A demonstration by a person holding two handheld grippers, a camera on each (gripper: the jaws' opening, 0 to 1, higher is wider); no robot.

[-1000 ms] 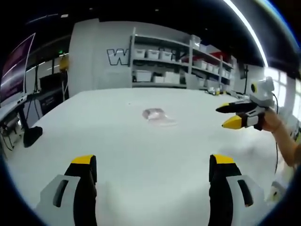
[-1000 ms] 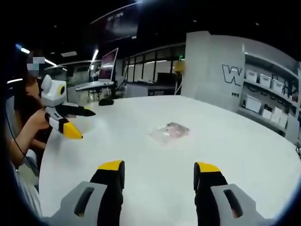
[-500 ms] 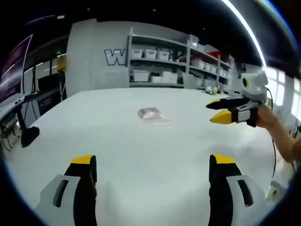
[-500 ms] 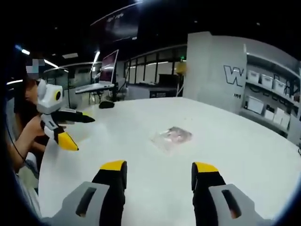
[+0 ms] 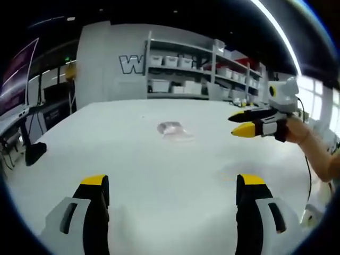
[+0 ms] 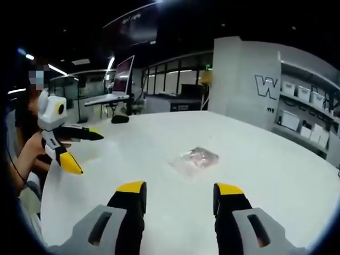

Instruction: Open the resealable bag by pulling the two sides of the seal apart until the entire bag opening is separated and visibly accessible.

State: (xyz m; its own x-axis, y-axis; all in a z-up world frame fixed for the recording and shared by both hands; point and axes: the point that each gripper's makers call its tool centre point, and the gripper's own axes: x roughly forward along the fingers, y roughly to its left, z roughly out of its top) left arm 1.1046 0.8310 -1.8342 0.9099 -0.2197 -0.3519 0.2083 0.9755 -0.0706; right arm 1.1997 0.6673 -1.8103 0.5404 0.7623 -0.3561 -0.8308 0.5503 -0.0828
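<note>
A small clear resealable bag [image 5: 173, 130] with something pinkish inside lies flat on the white table [image 5: 159, 175], far ahead of both grippers. In the left gripper view my left gripper [image 5: 172, 186] stands open above the near table, jaws wide apart and empty. My right gripper [image 5: 240, 122] comes in from the right there, held by a hand, jaws apart. In the right gripper view the bag [image 6: 195, 159] lies just beyond my open right gripper [image 6: 180, 192]. The left gripper [image 6: 79, 149] hangs at the left, open, held by a hand.
Shelving with white bins [image 5: 183, 74] stands behind the table against a grey wall. A dark object [image 5: 34, 153] sits off the table's left edge. Desks with a monitor [image 6: 121, 71] are behind the table. A person [image 6: 26, 143] is at the left.
The right gripper has drifted leftward toward the bag in the left gripper view. In the right gripper view the bag sits closer to the jaws, which have narrowed slightly.
</note>
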